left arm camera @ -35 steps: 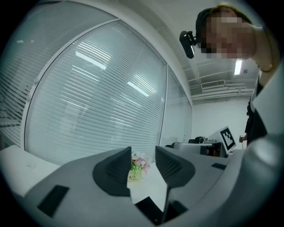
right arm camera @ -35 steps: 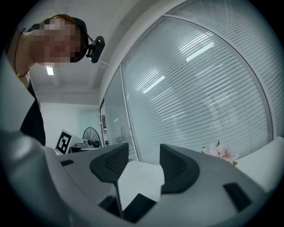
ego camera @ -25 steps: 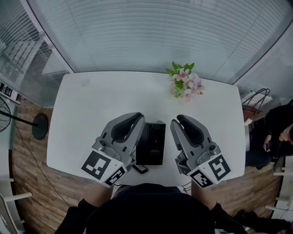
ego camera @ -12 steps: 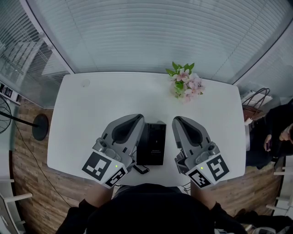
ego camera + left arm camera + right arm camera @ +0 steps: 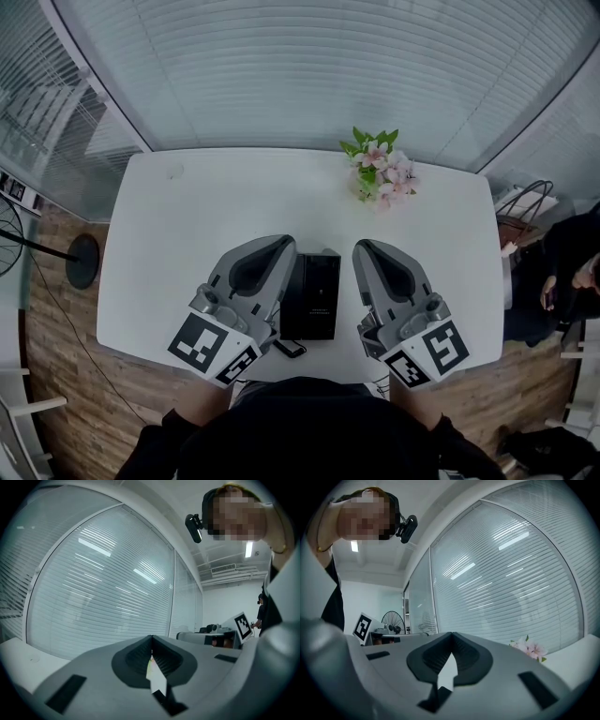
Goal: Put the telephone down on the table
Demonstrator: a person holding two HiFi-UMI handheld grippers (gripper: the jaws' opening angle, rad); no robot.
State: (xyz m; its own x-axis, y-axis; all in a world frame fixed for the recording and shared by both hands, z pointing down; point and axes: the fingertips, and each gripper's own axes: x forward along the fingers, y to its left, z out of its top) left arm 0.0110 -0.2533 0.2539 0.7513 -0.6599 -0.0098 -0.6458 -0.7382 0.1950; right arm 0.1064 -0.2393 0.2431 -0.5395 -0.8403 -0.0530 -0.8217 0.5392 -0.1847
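The black telephone (image 5: 312, 294) lies flat on the white table (image 5: 187, 216), near its front edge. My left gripper (image 5: 285, 242) rests just left of it and my right gripper (image 5: 364, 247) just right of it, both pointing away from me along the table. Neither touches the telephone from what I can see. In the left gripper view the left gripper (image 5: 151, 638) has its jaws closed together with nothing between them. The right gripper view shows the right gripper (image 5: 451, 634) the same way, shut and empty. A small dark piece (image 5: 290, 347) pokes out at the telephone's near left corner.
A bunch of pink flowers (image 5: 381, 174) stands at the table's far right. Window blinds (image 5: 319, 66) run behind the table. A fan's stand (image 5: 82, 259) is on the wood floor to the left. A bag (image 5: 523, 204) and a seated person (image 5: 570, 272) are to the right.
The right gripper's jaws have drawn together a little. Both grippers keep their places on either side of the telephone, which has not moved.
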